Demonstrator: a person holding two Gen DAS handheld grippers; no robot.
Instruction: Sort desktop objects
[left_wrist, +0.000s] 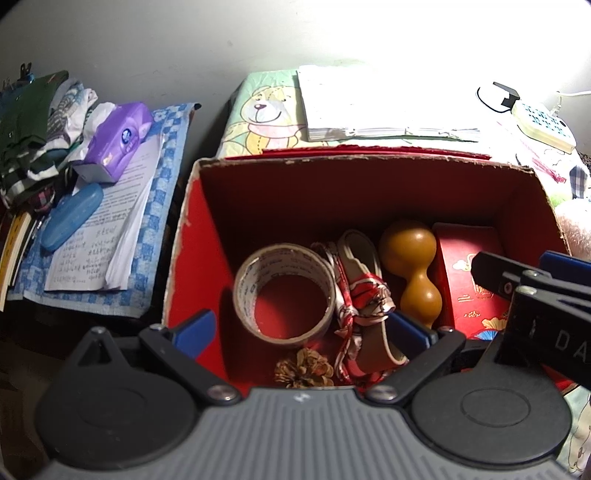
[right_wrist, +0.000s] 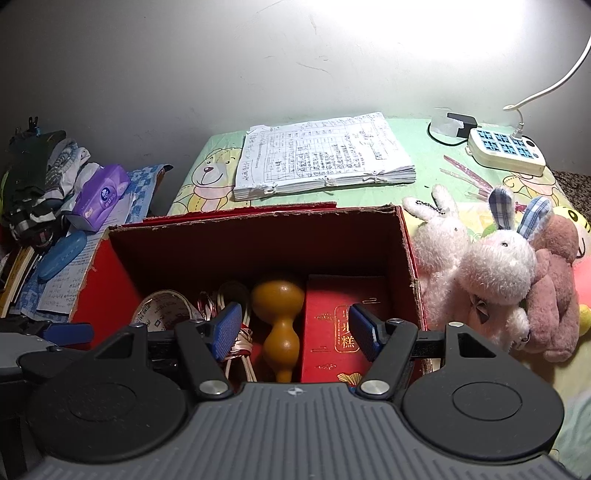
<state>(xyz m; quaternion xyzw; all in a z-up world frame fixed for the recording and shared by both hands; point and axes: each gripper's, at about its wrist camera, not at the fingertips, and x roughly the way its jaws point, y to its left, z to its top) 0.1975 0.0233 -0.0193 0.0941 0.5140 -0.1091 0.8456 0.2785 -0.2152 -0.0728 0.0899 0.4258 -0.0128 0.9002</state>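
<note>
The surface (right_wrist: 424, 155), under a bear-print cloth, carries an open red cardboard box (right_wrist: 410, 251) with a bound stack of handwritten papers (right_wrist: 325, 155) behind it and plush rabbits (right_wrist: 491, 266) just beside its right wall. Inside the box lie a red gift box (left_wrist: 465, 280), a tape roll (left_wrist: 284, 291), a ribbon-wrapped shoe (left_wrist: 364, 291), a yellow gourd (left_wrist: 413, 266) and a pine cone (left_wrist: 304, 367). Left claw (left_wrist: 301, 328) and right claw (right_wrist: 291, 328) both hang over the box, fingers apart, holding nothing.

Red box (right_wrist: 258, 236): gourd (right_wrist: 279, 314), red booklet (right_wrist: 343, 325) inside | plush rabbits (right_wrist: 480, 266) right of it | paper stack (right_wrist: 325, 155) behind it
</note>
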